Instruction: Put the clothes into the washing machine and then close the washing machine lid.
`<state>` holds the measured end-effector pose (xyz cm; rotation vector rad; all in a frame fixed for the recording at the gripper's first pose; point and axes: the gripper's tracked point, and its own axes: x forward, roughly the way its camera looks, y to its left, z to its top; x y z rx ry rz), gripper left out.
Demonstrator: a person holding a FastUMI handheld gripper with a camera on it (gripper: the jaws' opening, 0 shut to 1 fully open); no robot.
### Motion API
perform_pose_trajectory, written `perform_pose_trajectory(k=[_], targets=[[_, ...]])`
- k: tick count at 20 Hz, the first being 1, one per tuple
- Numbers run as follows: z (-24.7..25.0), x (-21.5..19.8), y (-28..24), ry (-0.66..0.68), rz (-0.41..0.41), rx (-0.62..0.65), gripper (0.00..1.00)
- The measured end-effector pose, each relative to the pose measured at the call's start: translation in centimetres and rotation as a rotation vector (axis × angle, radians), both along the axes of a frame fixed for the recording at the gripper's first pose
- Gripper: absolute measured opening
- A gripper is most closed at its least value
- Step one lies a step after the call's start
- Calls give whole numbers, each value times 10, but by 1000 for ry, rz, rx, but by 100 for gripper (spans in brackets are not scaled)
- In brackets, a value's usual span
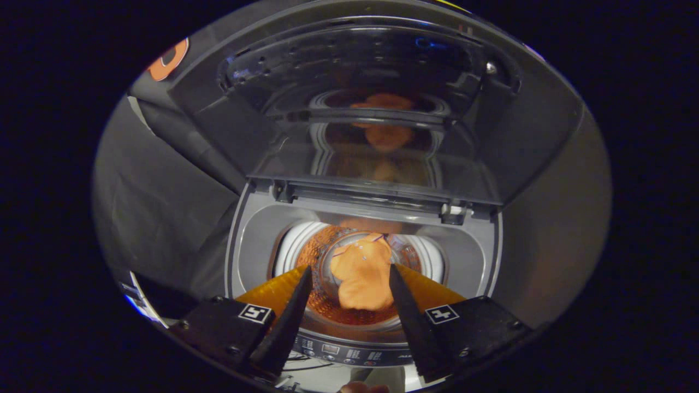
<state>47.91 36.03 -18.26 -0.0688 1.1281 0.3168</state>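
Your claw (349,275) hangs apart and empty above the grey top-loading washing machine (246,240); the crumpled orange cloth (363,273) lies inside its drum, the smoked transparent lid (371,109) raised behind. Panel lettering unreadable.

Booth wall (158,207): black cloth is hanging to the left of the washing machine (248,240) and running back behind it. It is showing long creases and folds and is catching a dull sheen. A pale strip (136,112) is running along the cloth's upper part, nature unclear. On the machine's other side a plain grey-brown surface (551,229) is standing, too blurred to tell cloth from panel. Low beside the cloth a small bright white-and-blue patch (132,299) is showing, not identifiable. Thin dark cables (297,364) are trailing over a pale surface (322,382) below the machine's front.
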Motion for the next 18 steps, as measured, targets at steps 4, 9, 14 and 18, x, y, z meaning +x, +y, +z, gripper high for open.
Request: perform_pose_trajectory(k=[4,9,14,18], targets=[[1,-3,-1,1,-1,3,88],[15,-3,-3,-17,7,1,88],[46,4,-5,-51,7,6,88],[82,10,-8,-93,-2,18,88]])
